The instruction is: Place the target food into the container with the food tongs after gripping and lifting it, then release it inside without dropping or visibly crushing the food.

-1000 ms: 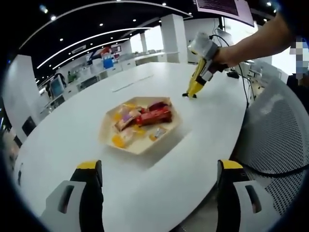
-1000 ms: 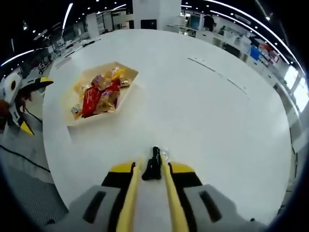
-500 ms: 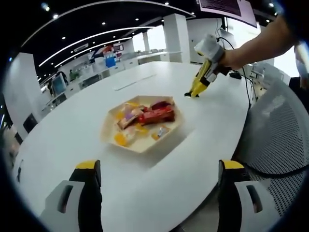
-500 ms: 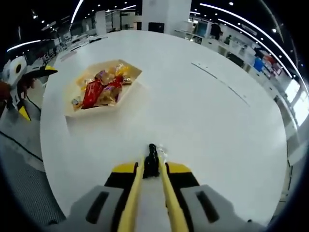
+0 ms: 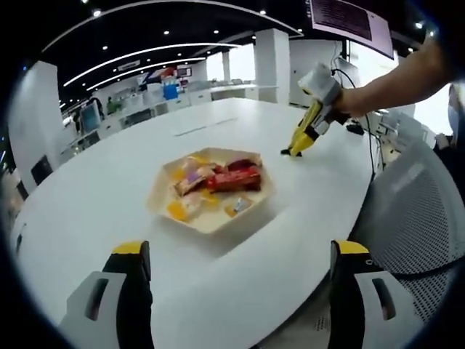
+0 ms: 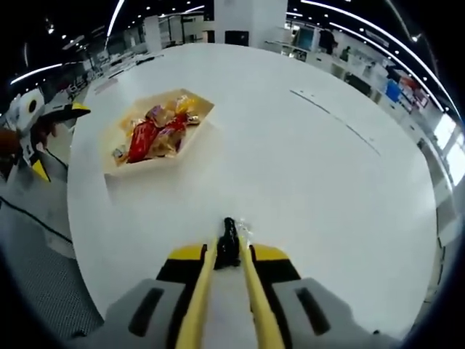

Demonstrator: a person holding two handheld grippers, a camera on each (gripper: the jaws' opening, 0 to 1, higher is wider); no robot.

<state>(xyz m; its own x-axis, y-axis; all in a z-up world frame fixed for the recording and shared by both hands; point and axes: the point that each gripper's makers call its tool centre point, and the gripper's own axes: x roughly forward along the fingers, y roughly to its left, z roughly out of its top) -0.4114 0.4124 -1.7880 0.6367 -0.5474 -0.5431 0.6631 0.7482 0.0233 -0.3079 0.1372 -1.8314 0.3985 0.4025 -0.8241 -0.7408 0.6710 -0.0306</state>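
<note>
Right tool (image 6: 227,251) still pinched shut on yellow food tongs (image 6: 251,305), their dark tips touching the round white table (image 6: 290,167); its view has shifted only slightly since before. In the left gripper view, the same tool (image 5: 296,149) is held by a forearm reaching in from the right, angled steeply down. Left tool (image 5: 240,254) jaws stay wide apart, holding nothing, near the table edge. Beige hexagonal tray (image 5: 163,193) of red and orange wrapped snacks (image 5: 232,177) sits between both tools, unmoved.

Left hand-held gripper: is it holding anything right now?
No. The left hand-held gripper stands wide open, with bare table between its jaws.
</note>
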